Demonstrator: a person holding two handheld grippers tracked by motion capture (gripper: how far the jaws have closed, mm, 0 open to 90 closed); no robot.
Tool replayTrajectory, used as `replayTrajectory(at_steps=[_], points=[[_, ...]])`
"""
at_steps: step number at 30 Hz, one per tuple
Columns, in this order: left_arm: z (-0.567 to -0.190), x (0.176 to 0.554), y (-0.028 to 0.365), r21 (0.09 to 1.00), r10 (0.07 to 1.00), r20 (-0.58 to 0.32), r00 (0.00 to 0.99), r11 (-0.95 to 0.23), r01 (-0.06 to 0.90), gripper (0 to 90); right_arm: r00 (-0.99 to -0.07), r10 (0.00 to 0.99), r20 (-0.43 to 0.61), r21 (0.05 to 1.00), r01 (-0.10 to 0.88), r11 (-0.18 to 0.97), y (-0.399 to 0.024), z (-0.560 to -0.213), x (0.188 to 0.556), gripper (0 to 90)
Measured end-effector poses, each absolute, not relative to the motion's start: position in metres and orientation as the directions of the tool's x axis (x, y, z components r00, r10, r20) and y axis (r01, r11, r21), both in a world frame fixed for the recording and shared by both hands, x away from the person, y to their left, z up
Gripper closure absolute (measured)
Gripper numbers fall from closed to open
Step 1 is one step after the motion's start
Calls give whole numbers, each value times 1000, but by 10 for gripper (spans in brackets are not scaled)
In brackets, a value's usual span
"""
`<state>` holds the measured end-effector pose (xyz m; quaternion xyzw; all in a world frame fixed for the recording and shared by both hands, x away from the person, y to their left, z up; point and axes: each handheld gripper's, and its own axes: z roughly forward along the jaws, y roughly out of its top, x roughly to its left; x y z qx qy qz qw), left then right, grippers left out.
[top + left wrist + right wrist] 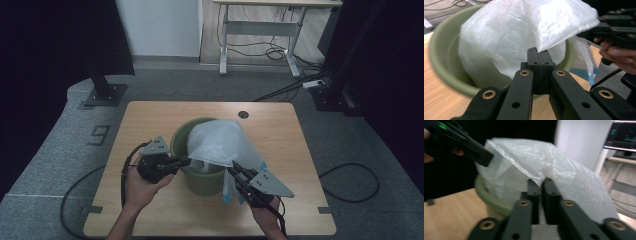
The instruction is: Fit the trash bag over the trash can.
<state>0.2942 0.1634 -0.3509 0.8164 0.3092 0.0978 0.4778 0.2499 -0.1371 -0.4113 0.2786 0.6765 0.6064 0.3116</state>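
White plastic bag (220, 142) sits over the green bucket (200, 177) at centre frame on our bench (150, 115). Left claw (187, 161) pinches its edge; right claw (235, 167) nips the opposite edge, barely parted. We should pull both edges evenly over the rim.

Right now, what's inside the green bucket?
A white plastic bag sits in the green bucket, bulging above its rim. The left gripper and right gripper hold its edges. The bag covers the bucket's bottom.
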Motion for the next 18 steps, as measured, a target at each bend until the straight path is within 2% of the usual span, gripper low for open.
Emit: replayTrajectory(at_steps=[2, 5, 7, 11, 18], points=[[-352, 293, 169, 845, 612, -125, 781, -347, 407, 898, -656, 750, -80, 994, 0, 106, -137, -411, 246, 691], [-354, 292, 177, 849, 634, -111, 765, -340, 405, 898, -697, 711, -94, 994, -31, 101, -136, -414, 234, 408], [-356, 293, 183, 850, 651, -113, 750, -328, 413, 898, -723, 685, -94, 994, -35, 100, -138, -417, 226, 351], [-360, 297, 193, 850, 676, -128, 726, -303, 432, 898, -749, 659, -68, 997, -28, 70, -154, -420, 214, 323], [-363, 300, 200, 847, 692, -135, 709, -290, 444, 898, -646, 762, -39, 996, 39, 85, -190, -432, 221, 307]])
